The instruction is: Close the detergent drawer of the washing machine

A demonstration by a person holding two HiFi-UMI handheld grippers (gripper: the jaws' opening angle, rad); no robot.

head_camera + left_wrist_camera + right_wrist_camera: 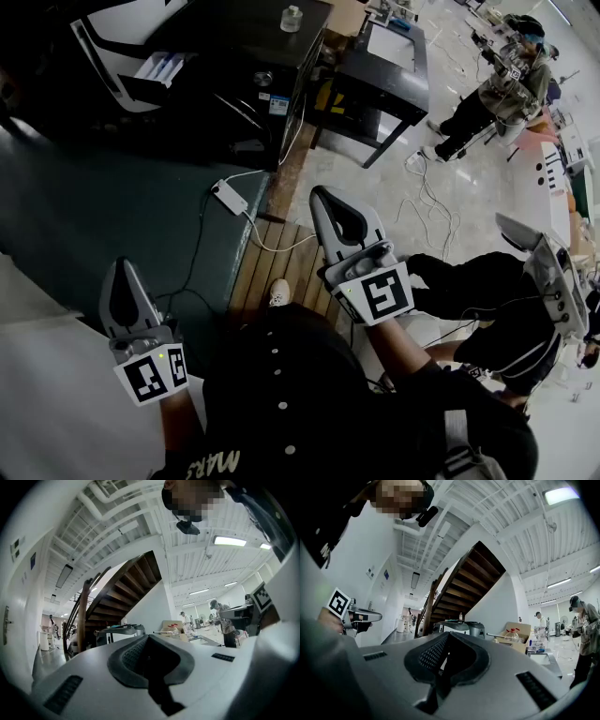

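The left tongs and right tongs are held low with tips together, well apart from the washer at upper left. Its drawer stands pulled out, and a bottle stands on top. A power strip lies on the floor.

Grey left claw and right claw, black-and-white marker cubes, black shirt, white buttons

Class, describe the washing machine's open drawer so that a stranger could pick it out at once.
Find the dark washing machine at the top of the head view, left of the grey table. At its left end, beside the white panel, the drawer juts out open. Its pale ribbed compartments set it apart from the small clear bottle standing on top.
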